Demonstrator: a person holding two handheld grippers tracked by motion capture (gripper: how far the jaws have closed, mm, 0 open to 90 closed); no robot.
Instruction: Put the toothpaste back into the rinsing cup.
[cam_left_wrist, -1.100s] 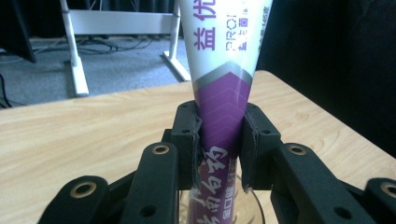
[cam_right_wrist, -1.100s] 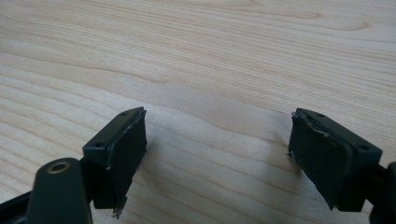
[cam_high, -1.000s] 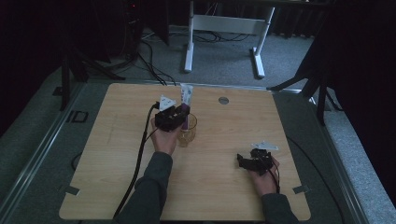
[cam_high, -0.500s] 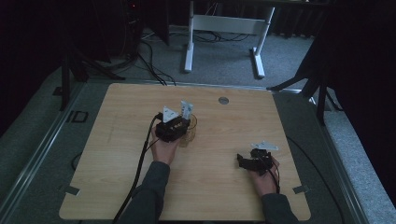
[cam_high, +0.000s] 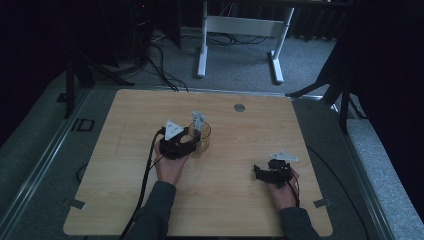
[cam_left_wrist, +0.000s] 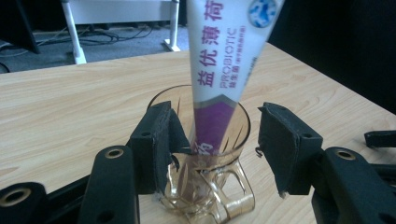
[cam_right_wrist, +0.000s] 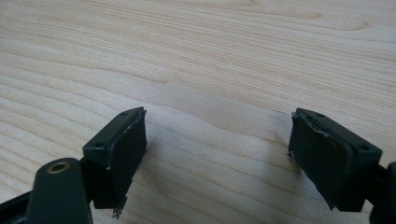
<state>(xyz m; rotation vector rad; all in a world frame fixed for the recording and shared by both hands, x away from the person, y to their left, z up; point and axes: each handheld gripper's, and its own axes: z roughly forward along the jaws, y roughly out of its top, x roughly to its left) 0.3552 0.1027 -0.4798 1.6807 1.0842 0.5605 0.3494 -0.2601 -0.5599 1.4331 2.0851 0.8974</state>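
A clear amber glass cup (cam_left_wrist: 205, 186) stands on the wooden table (cam_high: 125, 165). A white and purple tube (cam_left_wrist: 224, 65) with printed lettering leans upright inside it, tip down. My left gripper (cam_left_wrist: 219, 154) is open, and its jaws have just been opening; they stand on either side of the cup without pressing it. From above, the left gripper (cam_high: 189, 144) sits just left of the cup (cam_high: 201, 139) and tube (cam_high: 198, 121). Toward the table's right, my right gripper (cam_high: 257, 172) rests open, pointing left. The right gripper (cam_right_wrist: 217, 154) has bare wood between its pads.
A small round grommet (cam_high: 239, 107) is set in the table near its far edge. A white desk frame (cam_high: 240, 30) and cables lie on the floor beyond. Black cable trails from the left gripper toward the table's front edge.
The left gripper has let go of the tube, opened wide and drawn back toward the person and lower. The tube now stands in the cup by itself. The right hand has stayed put.
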